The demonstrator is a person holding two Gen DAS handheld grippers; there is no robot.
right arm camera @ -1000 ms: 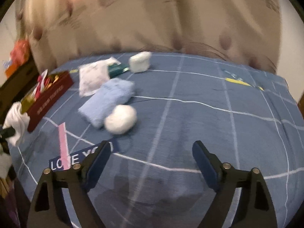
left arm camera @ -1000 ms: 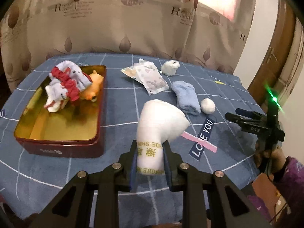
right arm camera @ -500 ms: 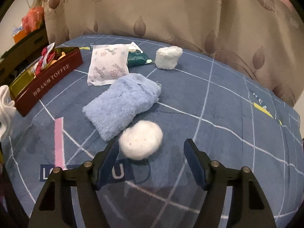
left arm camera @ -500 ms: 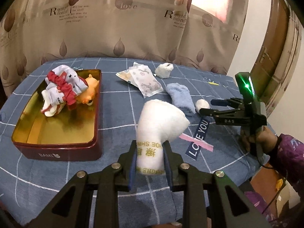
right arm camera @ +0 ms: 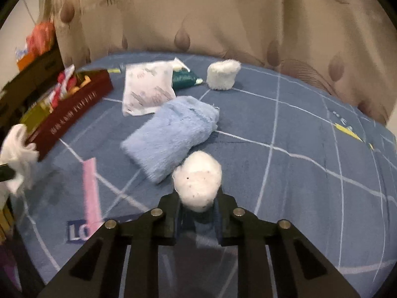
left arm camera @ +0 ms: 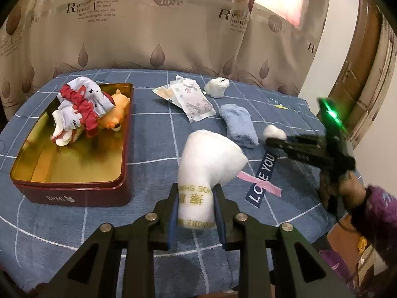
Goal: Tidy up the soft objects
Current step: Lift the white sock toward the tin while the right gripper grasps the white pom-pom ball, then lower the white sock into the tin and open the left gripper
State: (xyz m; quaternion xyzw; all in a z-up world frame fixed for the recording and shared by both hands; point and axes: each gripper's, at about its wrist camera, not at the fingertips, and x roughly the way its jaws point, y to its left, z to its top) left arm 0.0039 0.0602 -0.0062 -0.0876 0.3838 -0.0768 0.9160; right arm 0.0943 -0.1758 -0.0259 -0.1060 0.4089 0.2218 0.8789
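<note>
My right gripper [right arm camera: 197, 214] has just closed on the cotton ball [right arm camera: 197, 182], the tin [left arm camera: 74, 146] far left; left gripper [left arm camera: 196, 208] clamps the white sock [left arm camera: 207, 164].

- white sock [left arm camera: 206, 164]: bent, upright, its printed cuff pinched in the left claw [left arm camera: 196, 206].
- white fluffy ball [right arm camera: 197, 181]: squeezed in the right claw [right arm camera: 197, 214], touching the blue fuzzy cloth [right arm camera: 171, 136].
- red tin [left arm camera: 74, 193]: open, holding socks and an orange toy [left arm camera: 116, 114].

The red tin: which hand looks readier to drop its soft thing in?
Probably the left gripper: it holds the white rolled cloth beside the red tin. The right gripper just closed on the cotton ball, farther away.
</note>
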